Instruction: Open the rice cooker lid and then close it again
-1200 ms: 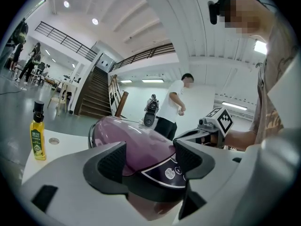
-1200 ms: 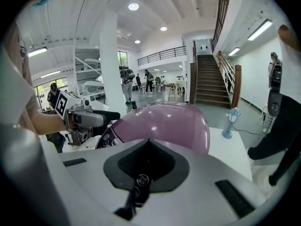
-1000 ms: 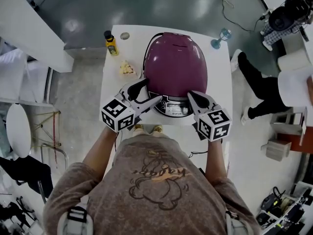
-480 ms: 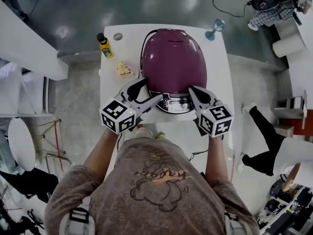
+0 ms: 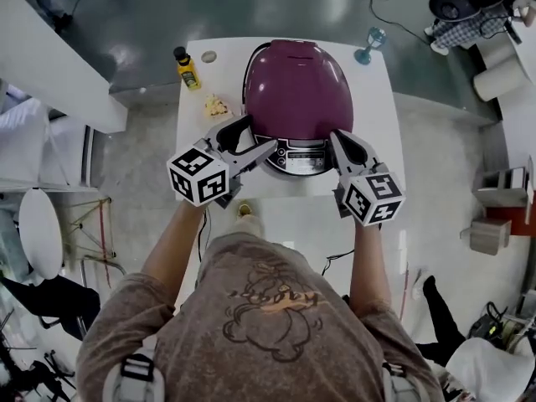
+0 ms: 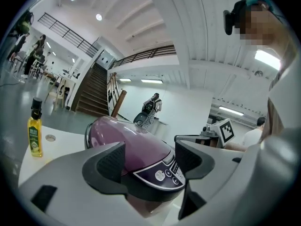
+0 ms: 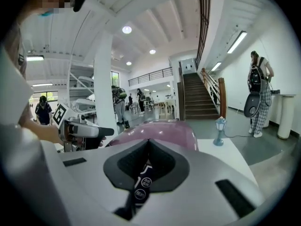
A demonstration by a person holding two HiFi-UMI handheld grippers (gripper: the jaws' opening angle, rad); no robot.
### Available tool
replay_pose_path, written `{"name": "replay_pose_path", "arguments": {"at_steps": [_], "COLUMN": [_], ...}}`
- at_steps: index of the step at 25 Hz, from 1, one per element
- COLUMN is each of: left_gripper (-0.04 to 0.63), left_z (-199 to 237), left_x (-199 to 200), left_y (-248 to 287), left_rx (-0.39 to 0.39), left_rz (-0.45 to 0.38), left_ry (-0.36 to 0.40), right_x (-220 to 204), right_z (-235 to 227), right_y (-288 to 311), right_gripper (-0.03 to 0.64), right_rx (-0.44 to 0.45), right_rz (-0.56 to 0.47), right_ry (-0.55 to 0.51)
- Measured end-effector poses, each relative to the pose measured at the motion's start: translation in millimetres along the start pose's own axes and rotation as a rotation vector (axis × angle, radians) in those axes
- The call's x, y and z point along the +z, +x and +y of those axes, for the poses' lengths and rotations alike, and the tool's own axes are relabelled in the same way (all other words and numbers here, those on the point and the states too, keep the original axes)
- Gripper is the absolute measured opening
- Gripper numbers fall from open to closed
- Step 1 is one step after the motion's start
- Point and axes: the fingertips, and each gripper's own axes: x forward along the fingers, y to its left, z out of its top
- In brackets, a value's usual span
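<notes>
The purple rice cooker [image 5: 297, 90] stands on the white table [image 5: 378, 111] with its lid down and its dark control panel [image 5: 300, 156] facing me. My left gripper [image 5: 256, 136] is open at the cooker's front left corner. In the left gripper view the left gripper [image 6: 150, 157] has its jaws wide apart, framing the panel [image 6: 162, 173], with nothing held. My right gripper [image 5: 341, 141] sits at the cooker's front right, beside the panel. Seen in the right gripper view, the right gripper [image 7: 148, 145] has its jaws pressed together, empty, with the purple lid [image 7: 157, 131] behind them.
A yellow bottle [image 5: 189, 68] stands at the table's far left corner, near a round hole [image 5: 208, 57]. A small pale yellow object [image 5: 217, 105] lies left of the cooker. A blue stemmed lamp [image 5: 368, 47] stands at the far right corner. People stand on the floor around.
Both grippers stay at the cooker's front. The head view has drifted a little. A person on the floor at the right has walked away toward the lower right.
</notes>
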Motion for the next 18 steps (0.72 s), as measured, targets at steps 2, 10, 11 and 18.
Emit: {"name": "replay_pose_path", "arguments": {"at_steps": [2, 10, 11, 18], "left_gripper": [0.339, 0.339, 0.339, 0.339], "left_z": [-9, -70, -80, -133], "left_x": [4, -3, -9, -57], "left_y": [-6, -35, -39, -67], "left_rx": [0.016, 0.051, 0.051, 0.103], "left_rz": [-0.008, -0.046, -0.044, -0.041], "left_ry": [0.029, 0.094, 0.102, 0.12], "right_x": [8, -3, -9, -52], "right_z": [1, 16, 20, 43], "right_y": [-16, -89, -97, -152], "right_gripper": [0.005, 0.005, 0.005, 0.005], "right_rx": [-0.009, -0.011, -0.013, -0.03], "right_rz": [-0.05, -0.142, -0.14, -0.154], "right_ry": [-0.012, -0.005, -0.009, -0.005]}}
